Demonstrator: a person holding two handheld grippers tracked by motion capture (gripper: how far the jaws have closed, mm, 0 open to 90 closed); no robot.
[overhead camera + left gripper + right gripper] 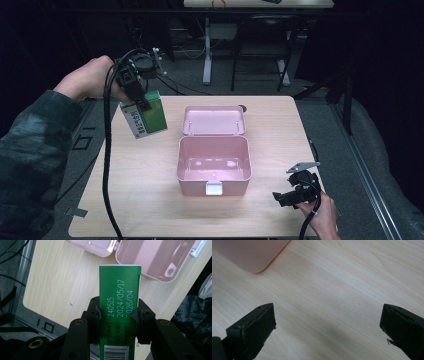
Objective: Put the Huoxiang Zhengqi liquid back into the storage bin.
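Gripping a green carton by its two broad faces, the left claw holds it in the air above the left part of the table, left of the pink box and clear of it. The carton is a flat-sided rectangular pack of smooth card, green on its faces with a white side panel that carries dark print too small to read in the high view. Its narrow green edge runs up between the black jaws in the left gripper view, their pads pressed against it on either side. White figures on that edge read 240515, 2024/05/17 and 2026/04 (three small labels sit beside them, too fine to make out), and a barcode shows at the lower end. The pink box is glossy moulded plastic with rounded corners, its lid swung back open and a pale latch at the front wall. The table is light wood-grain laminate. The right claw rests low at the table's near right corner, jaws spread wide with bare tabletop between them, right of the box.
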